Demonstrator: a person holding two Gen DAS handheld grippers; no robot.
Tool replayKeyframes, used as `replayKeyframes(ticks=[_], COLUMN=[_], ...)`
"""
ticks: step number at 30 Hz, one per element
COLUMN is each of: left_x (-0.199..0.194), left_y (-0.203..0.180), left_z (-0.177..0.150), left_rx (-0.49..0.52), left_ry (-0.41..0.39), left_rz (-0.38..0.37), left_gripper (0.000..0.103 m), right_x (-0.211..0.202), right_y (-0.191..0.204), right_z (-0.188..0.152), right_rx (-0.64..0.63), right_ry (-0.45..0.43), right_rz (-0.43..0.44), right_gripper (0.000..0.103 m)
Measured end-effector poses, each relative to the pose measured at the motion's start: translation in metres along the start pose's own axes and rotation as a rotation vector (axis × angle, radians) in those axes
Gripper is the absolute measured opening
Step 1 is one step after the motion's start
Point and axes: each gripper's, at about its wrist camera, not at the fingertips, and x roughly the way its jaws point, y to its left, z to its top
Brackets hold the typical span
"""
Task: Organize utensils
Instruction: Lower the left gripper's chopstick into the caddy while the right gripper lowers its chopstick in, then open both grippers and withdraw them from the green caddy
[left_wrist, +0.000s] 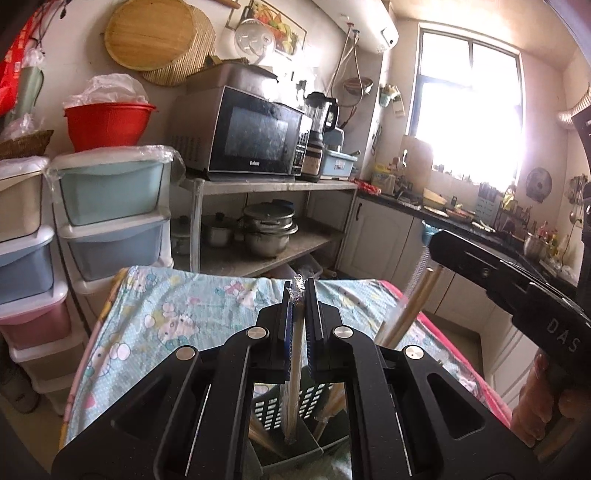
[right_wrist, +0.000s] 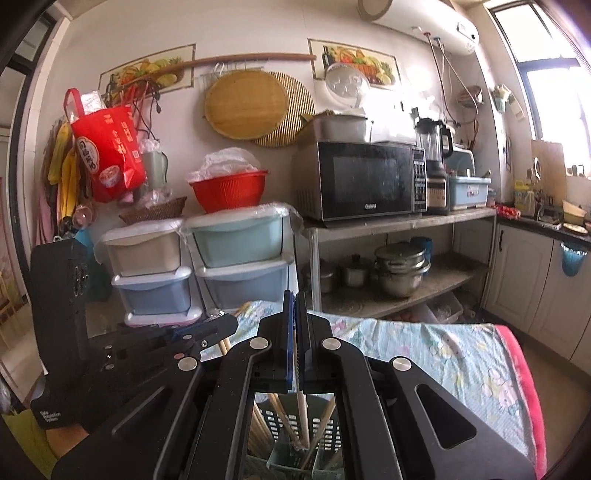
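My left gripper (left_wrist: 300, 286) is shut on a plastic-wrapped pair of chopsticks (left_wrist: 295, 373) that hangs down into a dark perforated utensil holder (left_wrist: 273, 408) below the fingers. My right gripper (right_wrist: 296, 297) is shut on a wooden chopstick (right_wrist: 303, 417) that reaches down into the same holder (right_wrist: 275, 421), where several other wooden sticks stand. In the left wrist view the right gripper (left_wrist: 439, 243) comes in from the right with wrapped wooden sticks (left_wrist: 406, 314) under it. In the right wrist view the left gripper (right_wrist: 225, 325) shows at the left.
The holder stands on a table covered by a light blue cartoon cloth (left_wrist: 177, 314) with a pink edge (right_wrist: 524, 391). Behind are plastic drawer units (right_wrist: 240, 254), a red basket (right_wrist: 229, 192), a shelf with a microwave (right_wrist: 365, 181) and pots (right_wrist: 400, 269), and a counter (left_wrist: 461, 221).
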Motion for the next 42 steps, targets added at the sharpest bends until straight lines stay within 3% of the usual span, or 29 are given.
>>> replayKeyframes(ticks=[13,15,17,25,42], left_x=[0.012,0.012,0.011,-0.002,-0.038], left_y=[0.005,0.006,0.006,0.009,0.003], left_z=[-0.021,-0.023,-0.026,-0.035,-0.065], left_rx=[-0.01,-0.016,-0.015,-0.049,-0.079], left_ry=[0.048,0.061,0.068,0.077,0.118], left_rz=[0.003,0.004,0.009,0.009,-0.016], left_gripper=[0.004,0.005,0.009,0.028,0.075], right_x=[0.023,0.022,0.021,0.01,-0.04], right_y=[-0.012,-0.014,-0.017,-0.023,-0.029], right_z=[-0.031,-0.034,-0.036,-0.048,-0.085], right_rx=[0.044,0.057,0.07,0.093,0.104], right_ry=[0.076,0.086,0.094,0.128,0.179], right_rz=[-0.009,-0.013,-0.012,-0.035,-0.074], right_gripper=[0.003,0.008,0.018,0.019,0.035])
